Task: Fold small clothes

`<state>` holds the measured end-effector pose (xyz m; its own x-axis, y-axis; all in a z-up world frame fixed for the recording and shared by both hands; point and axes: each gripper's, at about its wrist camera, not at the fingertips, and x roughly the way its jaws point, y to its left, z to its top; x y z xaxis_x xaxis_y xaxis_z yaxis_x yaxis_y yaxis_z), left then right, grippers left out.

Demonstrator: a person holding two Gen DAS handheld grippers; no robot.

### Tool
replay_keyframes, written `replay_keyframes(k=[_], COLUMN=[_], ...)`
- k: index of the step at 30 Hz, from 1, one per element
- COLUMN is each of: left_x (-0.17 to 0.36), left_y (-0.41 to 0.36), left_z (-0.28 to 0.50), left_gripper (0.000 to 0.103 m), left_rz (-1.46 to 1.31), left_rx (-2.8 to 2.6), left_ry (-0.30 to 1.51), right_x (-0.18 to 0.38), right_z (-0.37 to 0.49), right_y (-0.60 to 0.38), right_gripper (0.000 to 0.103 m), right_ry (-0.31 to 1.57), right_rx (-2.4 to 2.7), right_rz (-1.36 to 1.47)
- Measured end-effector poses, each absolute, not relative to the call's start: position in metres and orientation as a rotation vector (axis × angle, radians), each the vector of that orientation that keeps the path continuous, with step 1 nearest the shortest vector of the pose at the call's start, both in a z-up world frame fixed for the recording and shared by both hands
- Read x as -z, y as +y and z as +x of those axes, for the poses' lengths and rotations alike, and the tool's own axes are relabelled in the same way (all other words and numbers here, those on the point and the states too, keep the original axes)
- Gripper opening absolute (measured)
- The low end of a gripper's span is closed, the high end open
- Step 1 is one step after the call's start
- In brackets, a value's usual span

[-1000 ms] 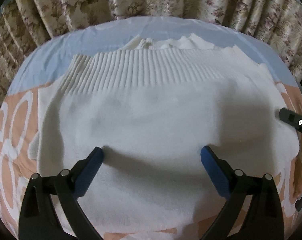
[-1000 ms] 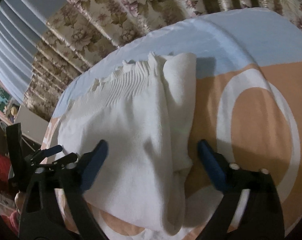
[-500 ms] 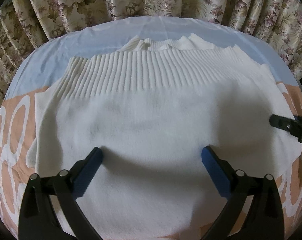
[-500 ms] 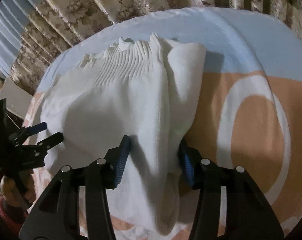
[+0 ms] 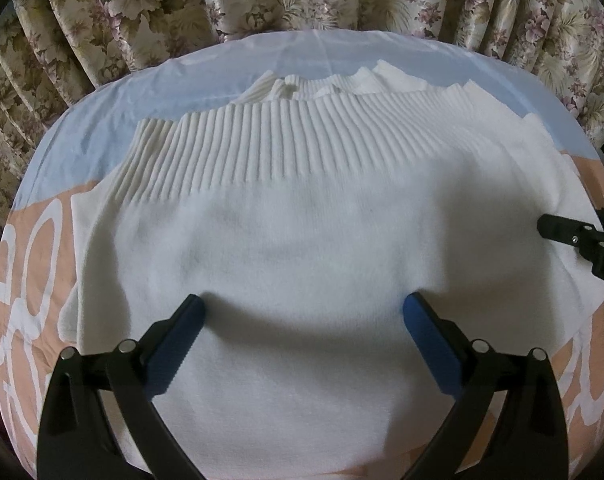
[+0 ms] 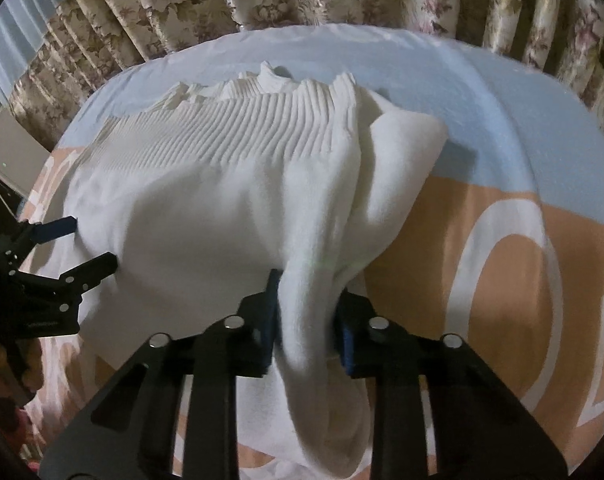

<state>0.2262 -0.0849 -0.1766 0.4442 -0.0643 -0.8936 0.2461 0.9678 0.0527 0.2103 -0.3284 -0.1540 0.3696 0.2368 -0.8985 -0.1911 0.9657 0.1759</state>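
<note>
Because we want a side fold, our right gripper (image 6: 307,316) is closing, pinching the white sweater (image 5: 302,248) at its bunched edge. Our left gripper (image 5: 302,328), spread wide, rests on the body, probably to steady it.

Not much to read here, honestly. The bedsheet (image 6: 482,216) has big white letters printed on its peach part, but they're cut off and half buried under the white sweater (image 6: 222,216), so no whole word comes out. To the right of the sweater there's a big round "O" shape and what looks like an "L" at the edge. The tiny white marking on the black gripper (image 5: 582,240) is too small to read.
</note>
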Motion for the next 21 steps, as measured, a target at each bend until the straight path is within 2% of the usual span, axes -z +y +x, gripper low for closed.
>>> replay_keyframes(k=[14, 21], left_x=[0.176, 0.150], left_y=[-0.084, -0.056], left_z=[0.226, 0.223], left_gripper=[0.100, 0.097], left_rz=[0.196, 0.209], left_rx=[0.211, 0.214], left_ry=[1.087, 1.053], right_x=[0.127, 0.107], right_z=[0.197, 0.195], right_y=[-0.269, -0.237], right_gripper=[0.020, 0.020], right_ry=[1.078, 1.052], right_rx=[-0.061, -0.025], right_rz=[-0.220, -0.282])
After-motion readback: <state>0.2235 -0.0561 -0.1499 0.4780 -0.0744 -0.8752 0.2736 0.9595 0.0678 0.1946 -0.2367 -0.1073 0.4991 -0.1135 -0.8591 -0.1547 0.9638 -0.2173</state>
